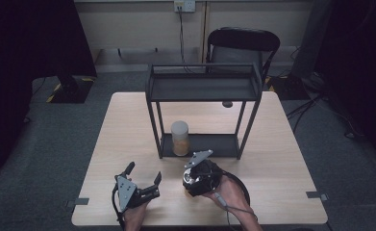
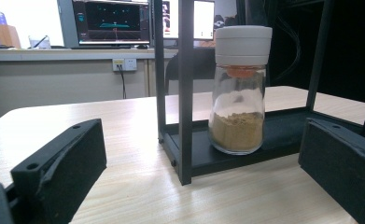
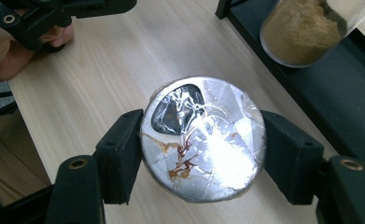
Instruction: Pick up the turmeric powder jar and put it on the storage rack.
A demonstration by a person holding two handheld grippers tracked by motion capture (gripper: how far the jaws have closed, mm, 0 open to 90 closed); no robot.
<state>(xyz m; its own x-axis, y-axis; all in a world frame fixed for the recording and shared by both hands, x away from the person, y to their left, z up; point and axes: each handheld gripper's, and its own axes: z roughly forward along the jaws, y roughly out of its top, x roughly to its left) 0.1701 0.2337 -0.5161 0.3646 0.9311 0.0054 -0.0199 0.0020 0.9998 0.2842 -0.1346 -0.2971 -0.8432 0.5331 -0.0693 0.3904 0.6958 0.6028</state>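
While the left gripper [image 1: 144, 185] gapes wide, right gripper [image 3: 203, 154] jaws clamp the foil-topped jar [image 3: 203, 137]

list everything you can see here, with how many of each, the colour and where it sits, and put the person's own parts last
round silver foil-sealed container: one, silver with brown stains and a torn dark hole, on the table's near side, clamped between the right tool's jaws
glass jar of tan powder with white cap: one, clear glass, on the rack's bottom shelf, left end
black metal two-tier rack: one, black, mid-table
light wooden table: one, pale wood
black folding chair: one, behind the table
left tool: one, black, jaws open and holding nothing, at the near edge
right tool: one, black, shut on the container
person's hands: two, at the near edge
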